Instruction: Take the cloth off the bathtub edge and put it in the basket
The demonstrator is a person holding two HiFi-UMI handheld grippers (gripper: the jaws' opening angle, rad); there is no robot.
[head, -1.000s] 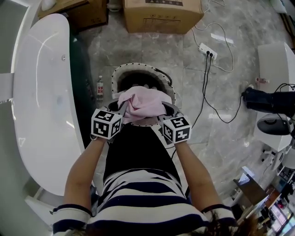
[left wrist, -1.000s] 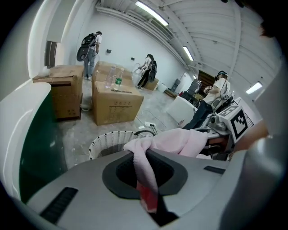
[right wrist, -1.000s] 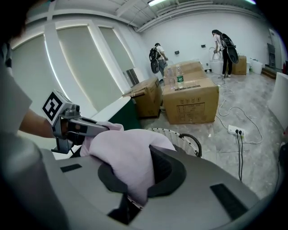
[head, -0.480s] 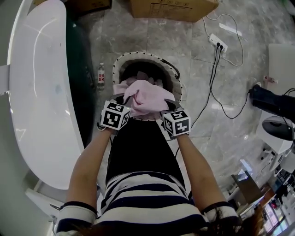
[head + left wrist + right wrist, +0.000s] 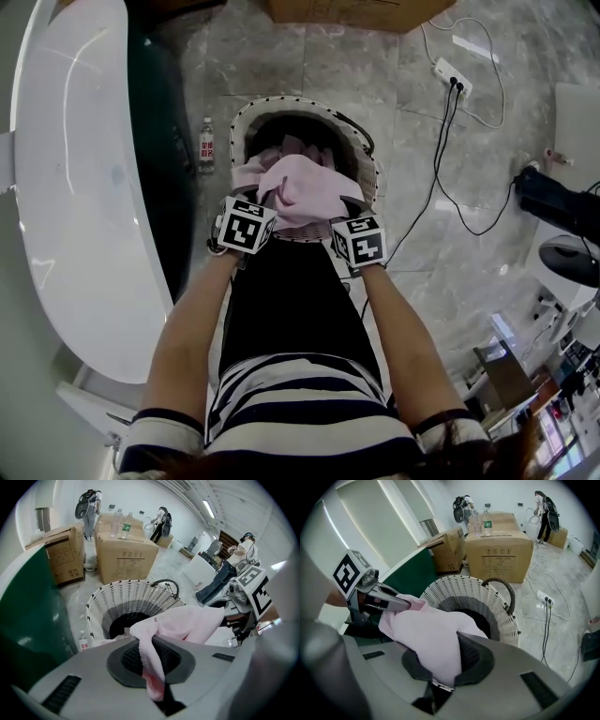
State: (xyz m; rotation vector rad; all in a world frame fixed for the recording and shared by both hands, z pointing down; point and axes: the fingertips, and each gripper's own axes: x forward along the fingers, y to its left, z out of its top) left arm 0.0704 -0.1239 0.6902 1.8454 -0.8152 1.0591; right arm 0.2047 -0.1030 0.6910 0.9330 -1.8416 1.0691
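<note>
A pink cloth hangs stretched between my two grippers, over the near half of a white wicker basket. My left gripper is shut on the cloth's left corner, which shows pinched between the pads in the left gripper view. My right gripper is shut on the other end of the cloth, and a fold bulges out of its jaws. The basket stands open below, dark inside. In the right gripper view, the left gripper shows at the cloth's far corner.
A white bathtub with a dark green side runs along the left. A small water bottle stands on the marble floor beside the basket. Cardboard boxes stand behind it. A power strip with cables lies to the right.
Both grippers have sunk together with the cloth, which now hangs lower and closer over the basket's mouth. Both grips stay the same.
</note>
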